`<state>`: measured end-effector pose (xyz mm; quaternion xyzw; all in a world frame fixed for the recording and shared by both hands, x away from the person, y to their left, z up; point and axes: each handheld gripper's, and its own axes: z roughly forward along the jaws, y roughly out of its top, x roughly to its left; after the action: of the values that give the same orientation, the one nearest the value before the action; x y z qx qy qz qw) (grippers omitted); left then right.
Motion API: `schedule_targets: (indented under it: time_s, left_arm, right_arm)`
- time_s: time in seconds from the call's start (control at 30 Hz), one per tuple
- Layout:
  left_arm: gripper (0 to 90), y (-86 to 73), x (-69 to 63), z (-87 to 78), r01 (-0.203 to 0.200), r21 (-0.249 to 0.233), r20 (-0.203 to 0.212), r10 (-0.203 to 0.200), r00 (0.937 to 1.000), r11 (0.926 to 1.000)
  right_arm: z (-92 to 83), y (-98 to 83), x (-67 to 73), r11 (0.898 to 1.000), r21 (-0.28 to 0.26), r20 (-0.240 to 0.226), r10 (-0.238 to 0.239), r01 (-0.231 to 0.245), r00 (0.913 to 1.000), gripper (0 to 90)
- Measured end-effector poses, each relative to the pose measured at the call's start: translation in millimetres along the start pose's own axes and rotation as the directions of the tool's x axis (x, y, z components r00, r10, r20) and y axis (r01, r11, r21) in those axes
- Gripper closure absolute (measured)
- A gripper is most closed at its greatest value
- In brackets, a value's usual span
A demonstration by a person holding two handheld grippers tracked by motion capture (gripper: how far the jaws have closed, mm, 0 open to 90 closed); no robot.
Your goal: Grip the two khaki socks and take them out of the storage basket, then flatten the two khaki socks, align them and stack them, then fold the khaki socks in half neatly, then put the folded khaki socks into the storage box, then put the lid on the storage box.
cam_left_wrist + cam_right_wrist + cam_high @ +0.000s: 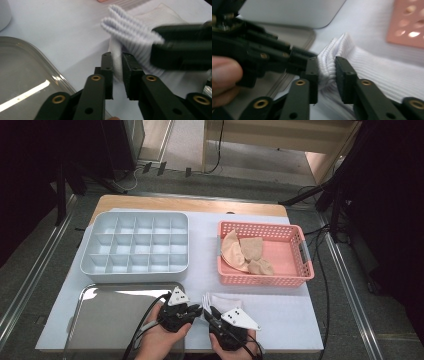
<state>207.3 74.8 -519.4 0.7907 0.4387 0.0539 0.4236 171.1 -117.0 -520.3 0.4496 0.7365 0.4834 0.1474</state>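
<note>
Though unlabelled, white ribbed sock point(342, 53) between both tongs.

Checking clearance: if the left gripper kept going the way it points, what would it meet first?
Probably the right gripper, which crosses just beyond the white sock that the left gripper holds; depth is unclear.

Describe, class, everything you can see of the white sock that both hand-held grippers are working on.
The white sock looks like soft ribbed knit fabric, lying mostly flat on the white table cover at the near edge, just right of the metal tray and in front of the pink basket. Its cuff end is bunched up and lifted. The left hand-held gripper and the right hand-held gripper each have a fold of it between their jaws, close together at that end.
</note>
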Motion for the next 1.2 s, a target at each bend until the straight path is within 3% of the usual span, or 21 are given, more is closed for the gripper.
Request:
schedule_targets:
  time_s: [0.07, 0.17, 0.3, 0.4, 0.47, 0.53, 0.6, 0.67, 0.73, 0.9, 1.03, 1.1, 1.2]
  left_arm:
    - [74.1, 1.1, 3.3, -7.5, 0.005, -0.022, 0.003, -0.005, 1.0000, 0.9997]
    - [75.2, 3.3, 11.7, -18.1, 0.026, -0.046, 0.009, -0.026, 0.9996, 0.9986]
    - [78.3, 4.2, 15.4, -22.8, 0.036, -0.052, 0.029, -0.034, 0.9990, 0.9980]
    - [80.8, 3.0, 11.2, -18.5, 0.025, -0.035, 0.044, -0.023, 0.9988, 0.9991]
    - [81.9, 1.7, 8.0, -13.6, 0.005, -0.020, 0.039, -0.004, 0.9992, 0.9998]
    - [82.6, 0.3, 5.9, -7.4, -0.008, -0.001, 0.029, 0.008, 0.9996, 1.0000]
    - [83.0, -1.2, 4.4, -2.4, -0.005, 0.011, 0.028, 0.005, 0.9996, 0.9999]
    - [83.5, -1.9, 2.4, -0.7, -0.013, 0.020, 0.026, 0.013, 0.9996, 0.9997]
    - [83.7, -2.4, 1.2, 0.4, -0.021, 0.020, 0.019, 0.021, 0.9996, 0.9996]
    - [83.8, -4.0, 1.6, 3.3, -0.015, 0.022, 0.012, 0.015, 0.9998, 0.9997]
    - [81.8, -1.9, 4.5, -3.0, -0.004, 0.003, 0.013, 0.004, 0.9999, 1.0000]
    - [81.2, -1.0, 6.9, -7.0, 0.001, -0.006, 0.011, -0.001, 0.9999, 1.0000]
    - [80.3, 1.3, 11.5, -13.5, 0.031, -0.036, 0.022, -0.030, 0.9993, 0.9989]
  right_arm:
    - [-5.1, -0.2, -2.2, 1.000, -0.019, -0.033, 0.005, -0.006, 0.9995, 62.4]
    - [-22.8, 3.7, -6.8, 0.997, -0.069, -0.071, 0.026, -0.031, 0.9972, 59.8]
    - [-38.6, 6.4, -15.4, 0.994, -0.107, -0.043, 0.025, -0.029, 0.9988, 64.4]
    - [-37.0, 5.0, -25.3, 0.994, -0.085, 0.013, 0.071, -0.070, 0.9974, 71.7]
    - [-32.4, 3.5, -29.3, 0.991, -0.066, 0.019, 0.115, -0.114, 0.9932, 75.7]
    - [-24.3, 2.6, -26.8, 0.994, -0.037, 0.030, 0.099, -0.098, 0.9946, 80.4]
    - [-13.2, 0.9, -22.4, 0.996, 0.011, 0.070, 0.086, -0.087, 0.9939, 83.9]
    - [-3.3, -1.5, -18.2, 0.994, 0.058, 0.038, 0.089, -0.091, 0.9953, 84.4]
    - [3.7, -3.9, -12.4, 0.994, 0.086, 0.018, 0.063, -0.065, 0.9978, 84.3]
    - [6.2, -4.0, -9.0, 0.994, 0.095, -0.006, 0.049, -0.048, 0.9988, 82.6]
    - [-11.9, 0.5, -12.1, 0.997, 0.048, -0.029, 0.066, -0.064, 0.9974, 80.0]
    - [-28.0, 3.7, -17.2, 0.998, 0.000, -0.009, 0.063, -0.063, 0.9980, 80.0]
    - [-52.8, 6.0, -32.5, 0.994, -0.065, 0.063, 0.088, -0.084, 0.9941, 80.0]
